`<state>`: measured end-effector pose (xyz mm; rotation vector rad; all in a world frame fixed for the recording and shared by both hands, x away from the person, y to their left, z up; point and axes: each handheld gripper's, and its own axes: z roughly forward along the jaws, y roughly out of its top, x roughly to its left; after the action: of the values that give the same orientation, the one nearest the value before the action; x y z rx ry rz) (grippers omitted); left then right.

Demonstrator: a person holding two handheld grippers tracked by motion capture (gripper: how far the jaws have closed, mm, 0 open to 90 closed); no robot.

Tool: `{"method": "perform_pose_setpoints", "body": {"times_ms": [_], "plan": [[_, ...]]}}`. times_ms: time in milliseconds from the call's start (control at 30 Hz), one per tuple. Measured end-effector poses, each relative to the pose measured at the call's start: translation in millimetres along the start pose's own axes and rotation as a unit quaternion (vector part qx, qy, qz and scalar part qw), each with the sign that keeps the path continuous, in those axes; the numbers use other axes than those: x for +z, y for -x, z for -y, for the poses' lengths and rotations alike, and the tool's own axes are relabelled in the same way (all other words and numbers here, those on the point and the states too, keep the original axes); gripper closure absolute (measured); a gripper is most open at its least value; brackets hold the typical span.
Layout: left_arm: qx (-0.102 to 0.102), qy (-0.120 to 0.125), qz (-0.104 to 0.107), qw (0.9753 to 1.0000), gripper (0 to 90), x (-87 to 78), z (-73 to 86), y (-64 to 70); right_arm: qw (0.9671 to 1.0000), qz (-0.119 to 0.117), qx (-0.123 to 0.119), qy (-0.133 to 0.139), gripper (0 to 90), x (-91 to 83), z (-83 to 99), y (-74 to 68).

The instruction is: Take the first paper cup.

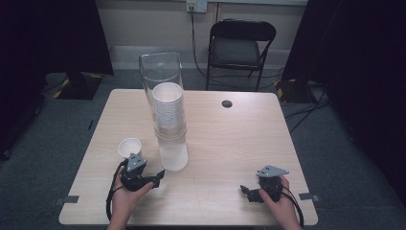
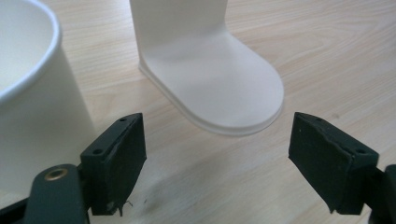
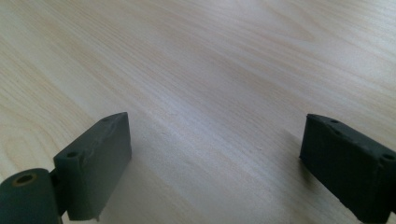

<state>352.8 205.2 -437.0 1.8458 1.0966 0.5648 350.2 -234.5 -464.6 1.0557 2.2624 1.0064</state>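
Observation:
A clear tube dispenser (image 1: 163,76) on a white base (image 1: 173,155) stands mid-table and holds a stack of white paper cups (image 1: 168,108). A single white paper cup (image 1: 129,147) stands upright to its left. My left gripper (image 1: 158,176) rests near the front left, open and empty, just below that cup and beside the base. In the left gripper view the cup (image 2: 32,102) is at the left, outside the jaws, and the base (image 2: 219,84) lies ahead. My right gripper (image 1: 245,189) sits at the front right, open over bare wood (image 3: 210,93).
The light wooden table (image 1: 230,139) has a round black cable hole (image 1: 227,103) near its far edge. A black folding chair (image 1: 242,45) stands behind the table. Dark curtains hang at both sides of the room.

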Motion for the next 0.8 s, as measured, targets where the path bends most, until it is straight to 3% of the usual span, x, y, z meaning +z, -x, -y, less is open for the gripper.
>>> {"method": "perform_pose_setpoints", "body": {"times_ms": [533, 800], "plan": [[0.007, 0.013, 0.022, 0.9997, 19.4, 4.8, -39.9, 14.1, 1.0, 0.0, 0.001, 0.0, 8.0, 0.0, 0.0, 0.0], [-0.002, 0.031, 0.014, 0.9994, 19.6, 7.8, -57.2, 15.8, 1.0, 0.0, 0.0, 0.0, 8.0, 0.0, 0.0, 0.0]]}}
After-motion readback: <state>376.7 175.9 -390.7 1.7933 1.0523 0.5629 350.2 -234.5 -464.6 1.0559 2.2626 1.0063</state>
